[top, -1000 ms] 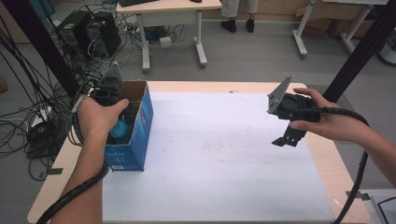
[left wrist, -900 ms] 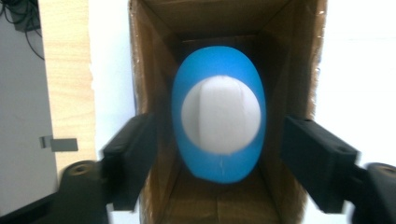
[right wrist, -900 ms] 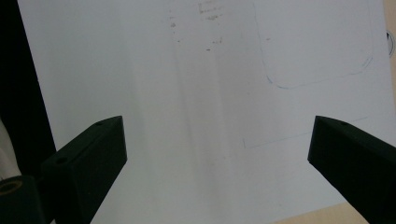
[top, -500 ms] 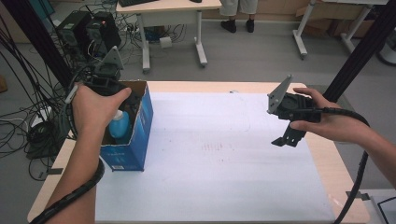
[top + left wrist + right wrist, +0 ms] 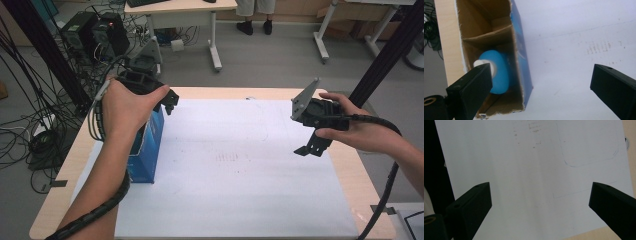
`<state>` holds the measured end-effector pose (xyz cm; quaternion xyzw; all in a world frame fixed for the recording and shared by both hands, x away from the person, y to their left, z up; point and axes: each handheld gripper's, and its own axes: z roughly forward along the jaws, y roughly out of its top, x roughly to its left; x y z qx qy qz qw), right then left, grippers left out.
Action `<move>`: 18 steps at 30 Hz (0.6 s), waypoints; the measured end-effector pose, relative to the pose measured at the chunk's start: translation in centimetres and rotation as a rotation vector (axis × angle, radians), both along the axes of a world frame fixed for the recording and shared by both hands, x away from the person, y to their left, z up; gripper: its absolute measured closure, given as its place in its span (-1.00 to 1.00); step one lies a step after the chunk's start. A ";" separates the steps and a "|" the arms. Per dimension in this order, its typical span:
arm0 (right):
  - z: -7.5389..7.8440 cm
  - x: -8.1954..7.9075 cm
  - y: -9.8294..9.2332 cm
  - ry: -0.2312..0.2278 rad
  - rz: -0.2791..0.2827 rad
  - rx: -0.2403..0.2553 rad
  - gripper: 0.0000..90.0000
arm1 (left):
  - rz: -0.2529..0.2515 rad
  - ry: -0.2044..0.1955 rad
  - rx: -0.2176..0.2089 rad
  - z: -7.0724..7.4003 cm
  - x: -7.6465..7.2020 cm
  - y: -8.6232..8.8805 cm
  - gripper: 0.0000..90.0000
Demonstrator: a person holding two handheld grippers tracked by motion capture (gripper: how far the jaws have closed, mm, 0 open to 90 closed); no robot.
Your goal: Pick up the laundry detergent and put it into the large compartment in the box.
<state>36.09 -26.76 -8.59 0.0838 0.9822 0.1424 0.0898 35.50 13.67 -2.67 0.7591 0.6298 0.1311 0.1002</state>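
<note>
Wooden table (image 5: 65, 165) under white sheet (image 5: 240, 175), blue box (image 5: 147, 150) apparently on it.

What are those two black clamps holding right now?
Nothing: left gripper stands open above the blue bottle in its box; right gripper is open too.

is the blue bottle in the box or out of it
In. The blue bottle sits down inside the open cardboard box, below its rim; the left gripper hangs open above, holding nothing.

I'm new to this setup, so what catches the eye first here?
A blue box stands open at the table's left edge with a blue bottle inside. The left gripper hangs open above it, nothing between its jaws. The right gripper, also open, hovers over the white sheet.
</note>
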 end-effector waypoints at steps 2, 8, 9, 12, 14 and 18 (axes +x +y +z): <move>0.0 -0.1 -0.1 -0.003 0.000 0.001 -0.90 | -0.016 -0.003 -0.009 0.0 0.0 -0.4 -0.90; -0.1 0.0 -0.2 0.004 -0.006 -0.009 -0.90 | -0.055 0.007 -0.013 -0.5 0.3 -1.6 -0.90; -0.1 0.1 -0.3 0.002 -0.003 -0.004 -0.90 | -0.060 0.009 -0.014 -0.7 0.4 -1.8 -0.90; -0.2 0.2 -0.2 0.005 -0.004 -0.005 -0.90 | -0.076 0.020 -0.010 -1.0 0.7 -2.2 -0.90; -0.2 0.3 -0.2 0.008 -0.002 -0.006 -0.90 | -0.081 0.025 -0.005 -1.1 0.9 -2.4 -0.90; -0.4 0.5 -0.2 0.011 -0.008 -0.008 -0.90 | -0.078 0.030 -0.006 -1.3 1.2 -2.5 -0.90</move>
